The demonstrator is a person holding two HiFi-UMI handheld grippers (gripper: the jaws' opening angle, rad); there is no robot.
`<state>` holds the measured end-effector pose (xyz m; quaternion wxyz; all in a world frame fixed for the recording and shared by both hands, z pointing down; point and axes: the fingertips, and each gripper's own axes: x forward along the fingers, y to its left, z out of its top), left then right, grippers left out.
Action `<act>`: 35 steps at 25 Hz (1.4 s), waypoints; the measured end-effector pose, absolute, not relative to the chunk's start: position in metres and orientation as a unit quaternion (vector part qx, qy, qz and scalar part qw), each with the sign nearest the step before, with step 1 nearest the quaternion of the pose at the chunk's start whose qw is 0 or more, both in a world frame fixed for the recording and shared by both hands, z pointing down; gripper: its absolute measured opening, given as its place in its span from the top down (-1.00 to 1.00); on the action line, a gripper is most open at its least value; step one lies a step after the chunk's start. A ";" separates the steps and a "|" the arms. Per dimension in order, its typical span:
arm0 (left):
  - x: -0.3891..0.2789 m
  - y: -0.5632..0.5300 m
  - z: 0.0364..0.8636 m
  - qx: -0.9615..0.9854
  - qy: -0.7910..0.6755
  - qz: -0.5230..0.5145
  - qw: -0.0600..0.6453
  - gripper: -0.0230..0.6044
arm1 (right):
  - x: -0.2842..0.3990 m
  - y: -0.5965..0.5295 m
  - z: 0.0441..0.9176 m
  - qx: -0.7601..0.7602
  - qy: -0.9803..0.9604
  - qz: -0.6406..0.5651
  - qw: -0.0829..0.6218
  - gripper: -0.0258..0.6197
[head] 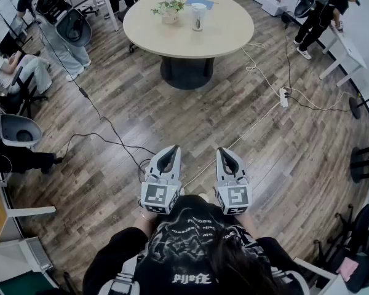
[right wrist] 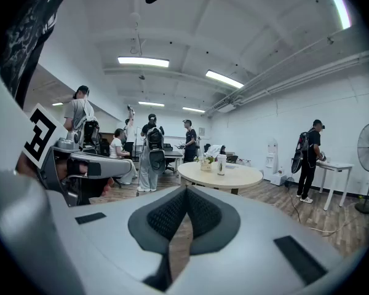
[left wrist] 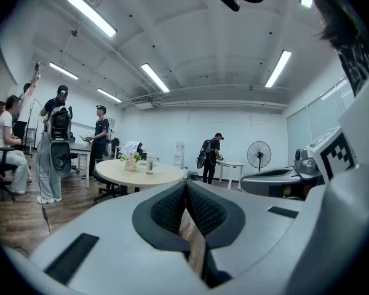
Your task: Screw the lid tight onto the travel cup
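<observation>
The travel cup (head: 198,16) stands upright on the round wooden table (head: 221,32) across the room; it also shows small in the left gripper view as a pale cup (left wrist: 150,163) and in the right gripper view (right wrist: 221,164). My left gripper (head: 170,150) and right gripper (head: 224,152) are held side by side close to my chest, far from the table, both shut with nothing between the jaws. In the gripper views the left gripper (left wrist: 186,186) and right gripper (right wrist: 186,192) point toward the table.
A small potted plant (head: 169,9) and a blue sheet (head: 200,3) sit on the table by the cup. Cables (head: 111,137) and a power strip (head: 283,97) lie across the wooden floor. People stand at the back left (head: 61,17) and back right (head: 323,11); chairs line the left side.
</observation>
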<state>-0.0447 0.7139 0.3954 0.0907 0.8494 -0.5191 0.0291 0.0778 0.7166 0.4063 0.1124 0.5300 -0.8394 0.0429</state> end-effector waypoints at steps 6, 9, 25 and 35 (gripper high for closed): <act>-0.039 0.710 0.399 0.846 -0.524 0.027 0.094 0.86 | 0.085 0.713 0.410 0.524 -0.843 0.047 0.110 0.91; -0.035 0.709 0.398 0.846 -0.525 0.025 0.095 0.86 | 0.089 0.712 0.410 0.521 -0.845 0.047 0.110 0.91; 0.009 0.729 0.397 0.862 -0.492 -0.011 0.120 0.20 | 0.120 0.721 0.411 0.469 -0.878 0.087 0.052 0.24; 0.040 0.737 0.405 0.863 -0.488 -0.004 0.132 -0.19 | 0.141 0.730 0.413 0.437 -0.894 0.058 0.074 -0.12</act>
